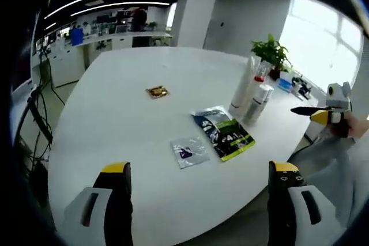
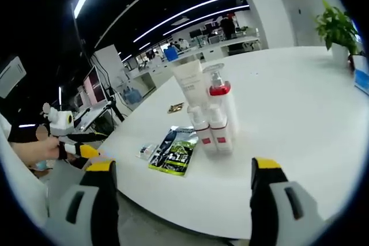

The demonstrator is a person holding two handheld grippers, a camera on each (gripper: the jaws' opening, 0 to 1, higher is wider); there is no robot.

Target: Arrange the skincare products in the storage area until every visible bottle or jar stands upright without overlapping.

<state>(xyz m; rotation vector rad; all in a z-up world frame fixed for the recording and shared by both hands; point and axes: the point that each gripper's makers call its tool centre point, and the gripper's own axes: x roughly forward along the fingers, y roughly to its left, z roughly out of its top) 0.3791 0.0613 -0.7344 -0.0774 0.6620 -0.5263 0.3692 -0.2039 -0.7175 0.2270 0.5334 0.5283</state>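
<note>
The skincare bottles (image 2: 210,113) stood upright in a tight cluster on the white surface (image 2: 300,102), toward its near edge in the right gripper view. A tall white tube (image 2: 189,82) rose at the back, a clear pump bottle with a red collar (image 2: 221,99) beside it, and two small white bottles with red bands (image 2: 207,129) in front, all touching or nearly so. What any of them held could not be made out. In the left gripper view the same cluster (image 1: 252,93) sat far off, near the surface's (image 1: 127,125) right-hand edge.

Just beside the bottles lay a flat dark packet with green and white print (image 2: 174,149), its lettering too small to read; in the left gripper view the packet (image 1: 223,132) showed large pale characters that stayed illegible. A small clear sachet (image 1: 188,151) lay next to it, and a little gold wrapper (image 1: 157,91) sat apart toward the middle. A potted plant (image 1: 271,53) stood behind the cluster.

The left tool (image 1: 199,191) hung above the near edge, jaws spread wide, holding nothing. The right tool (image 2: 180,191) was likewise spread and empty. Each tool showed at the rim of the other's view, held in a hand (image 2: 43,149), partly cut off.
</note>
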